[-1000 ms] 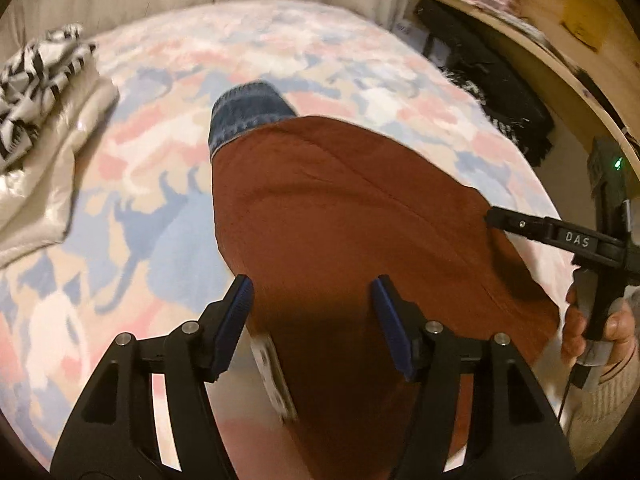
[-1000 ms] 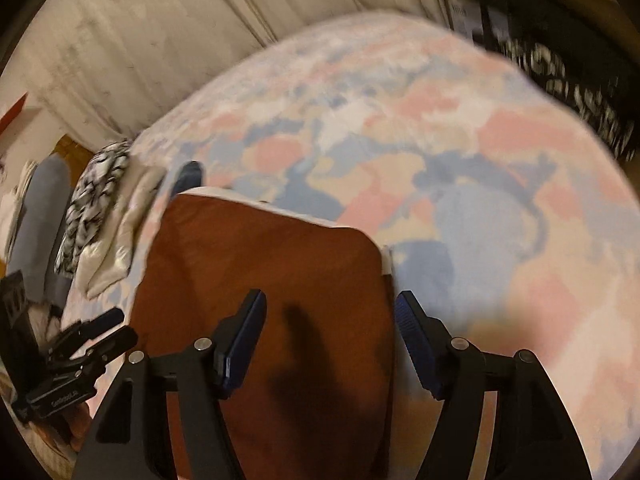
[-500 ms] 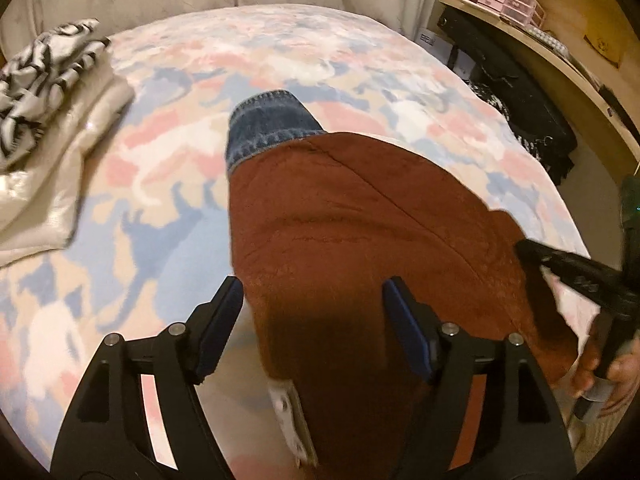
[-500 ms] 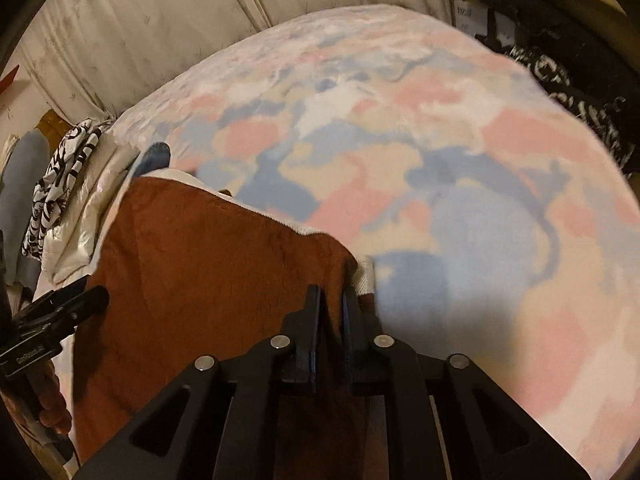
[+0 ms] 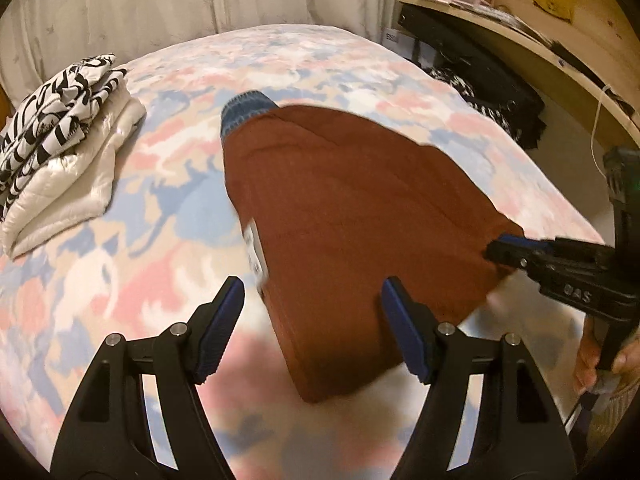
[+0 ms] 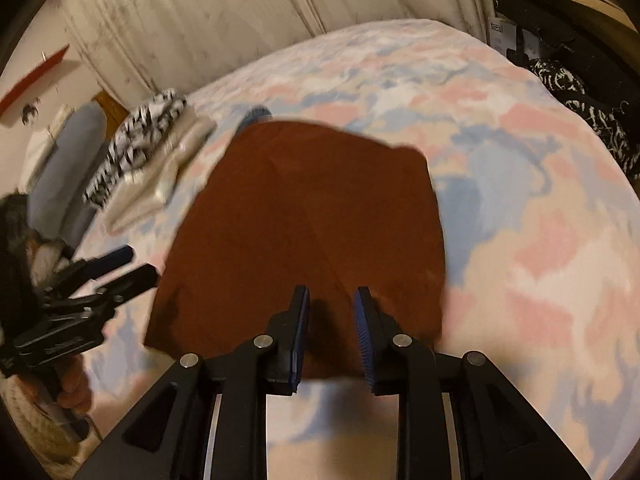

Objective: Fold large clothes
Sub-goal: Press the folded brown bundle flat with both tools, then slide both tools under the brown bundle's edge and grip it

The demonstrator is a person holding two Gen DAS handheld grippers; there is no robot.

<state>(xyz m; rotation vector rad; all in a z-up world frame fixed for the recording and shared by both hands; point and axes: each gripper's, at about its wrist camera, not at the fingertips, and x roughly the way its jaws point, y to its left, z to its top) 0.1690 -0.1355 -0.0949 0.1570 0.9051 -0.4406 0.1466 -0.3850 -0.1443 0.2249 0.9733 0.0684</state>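
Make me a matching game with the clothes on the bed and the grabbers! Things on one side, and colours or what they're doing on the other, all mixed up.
Things:
1. folded garment
2. cuff poking out from under it
3. top of the pile at the bed's far left
4. left gripper

Colour or state:
A. black and white pattern
B. wide open, holding nothing
C. rust brown
D. blue denim

Pairs: 1-C, 2-D, 3-A, 4-B
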